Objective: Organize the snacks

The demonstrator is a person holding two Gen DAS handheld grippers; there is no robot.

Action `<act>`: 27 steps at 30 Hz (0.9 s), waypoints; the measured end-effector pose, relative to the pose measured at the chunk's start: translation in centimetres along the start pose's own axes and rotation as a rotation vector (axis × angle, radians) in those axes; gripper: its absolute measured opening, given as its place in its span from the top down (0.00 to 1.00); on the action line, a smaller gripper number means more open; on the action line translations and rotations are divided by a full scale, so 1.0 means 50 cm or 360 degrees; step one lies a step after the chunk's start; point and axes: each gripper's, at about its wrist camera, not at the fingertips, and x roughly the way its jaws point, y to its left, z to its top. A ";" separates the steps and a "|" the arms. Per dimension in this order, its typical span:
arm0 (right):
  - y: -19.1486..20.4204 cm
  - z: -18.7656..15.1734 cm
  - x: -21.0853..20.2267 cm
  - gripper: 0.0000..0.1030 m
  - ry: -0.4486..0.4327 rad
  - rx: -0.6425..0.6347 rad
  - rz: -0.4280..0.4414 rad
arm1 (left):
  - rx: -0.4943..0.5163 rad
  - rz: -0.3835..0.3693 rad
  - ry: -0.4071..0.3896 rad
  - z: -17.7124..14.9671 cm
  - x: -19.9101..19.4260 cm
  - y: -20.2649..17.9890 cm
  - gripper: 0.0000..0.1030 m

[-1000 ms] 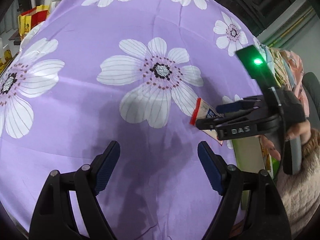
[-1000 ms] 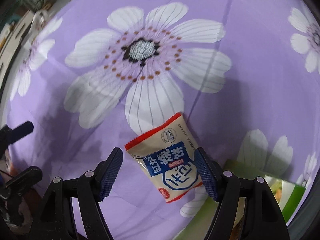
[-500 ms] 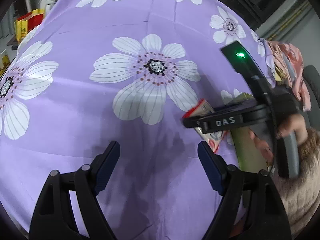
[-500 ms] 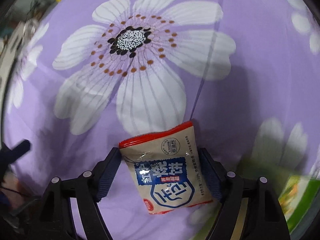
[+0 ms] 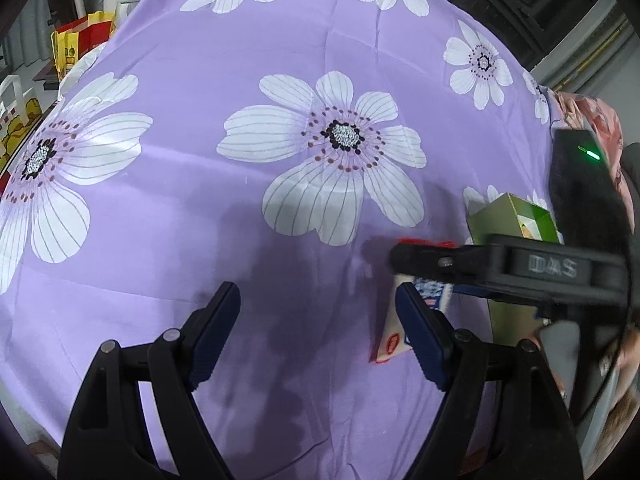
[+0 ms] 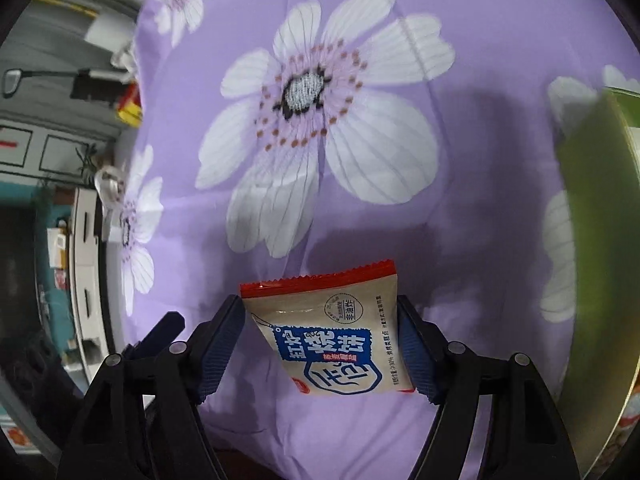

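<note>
Right wrist view: right gripper (image 6: 320, 344) jaws, just narrowing, clamped on snack packet (image 6: 332, 340), now lifted off purple tabletop cloth (image 6: 460, 208) beside green box (image 6: 592, 220); left gripper (image 5: 320, 336) jaws apart, empty.

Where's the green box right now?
Right edge of the right wrist view: the green box stands on the purple cloth, right of the snack packet.

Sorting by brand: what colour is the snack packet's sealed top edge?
Red, on the beige snack packet; clearest in the right wrist view.
</note>
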 end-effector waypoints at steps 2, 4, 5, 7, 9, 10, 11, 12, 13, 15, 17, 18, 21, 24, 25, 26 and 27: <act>-0.007 -0.007 -0.019 0.24 -0.0122 0.0050 0.0027 | 0.0003 -0.0015 0.0017 -0.002 0.008 -0.004 0.23; -0.012 -0.007 -0.038 0.23 -0.0189 0.0097 0.0095 | 0.0009 -0.0034 0.0045 -0.008 0.021 -0.011 0.24; -0.015 -0.007 -0.048 0.23 -0.0220 0.0116 0.0145 | 0.0012 -0.0048 0.0061 -0.012 0.027 -0.015 0.24; -0.009 -0.007 -0.057 0.23 -0.0264 0.0101 0.0161 | 0.0026 -0.0098 0.0101 -0.018 0.043 -0.026 0.24; 0.008 -0.007 -0.053 0.23 -0.0316 0.0029 0.0091 | 0.0029 -0.0107 0.0126 -0.022 0.054 -0.036 0.24; 0.010 -0.009 -0.054 0.23 -0.0317 0.0006 0.0071 | 0.0028 -0.0112 0.0127 -0.024 0.057 -0.041 0.25; 0.007 -0.013 -0.052 0.23 -0.0310 -0.0001 0.0066 | 0.0034 -0.0126 0.0127 -0.026 0.059 -0.047 0.27; 0.005 -0.015 -0.044 0.23 -0.0298 0.0011 0.0090 | 0.0055 -0.0148 0.0129 -0.028 0.062 -0.055 0.28; -0.012 -0.022 -0.047 0.23 -0.0285 0.0021 0.0116 | 0.0082 -0.0165 0.0131 -0.031 0.065 -0.065 0.32; -0.022 -0.025 -0.035 0.23 -0.0260 0.0035 0.0147 | 0.0138 -0.0175 0.0149 -0.037 0.076 -0.083 0.47; -0.042 -0.030 -0.028 0.27 -0.0240 0.0074 0.0138 | 0.0146 -0.0172 0.0193 -0.041 0.090 -0.090 0.61; -0.047 -0.032 -0.025 0.27 -0.0239 0.0083 0.0128 | 0.0136 -0.0187 0.0217 -0.043 0.099 -0.092 0.64; -0.058 -0.037 -0.015 0.27 -0.0249 0.0084 0.0130 | 0.0133 -0.0187 0.0219 -0.047 0.111 -0.097 0.65; -0.057 -0.040 -0.013 0.27 -0.0271 0.0077 0.0128 | 0.0155 -0.0180 0.0200 -0.047 0.114 -0.103 0.65; -0.056 -0.041 -0.012 0.27 -0.0276 0.0073 0.0119 | 0.0153 -0.0186 0.0200 -0.045 0.115 -0.103 0.65; -0.051 -0.041 -0.010 0.27 -0.0282 0.0059 0.0110 | 0.0150 -0.0197 0.0201 -0.046 0.117 -0.104 0.65; -0.048 -0.042 -0.008 0.29 -0.0287 0.0046 0.0105 | 0.0159 -0.0203 0.0206 -0.046 0.120 -0.106 0.65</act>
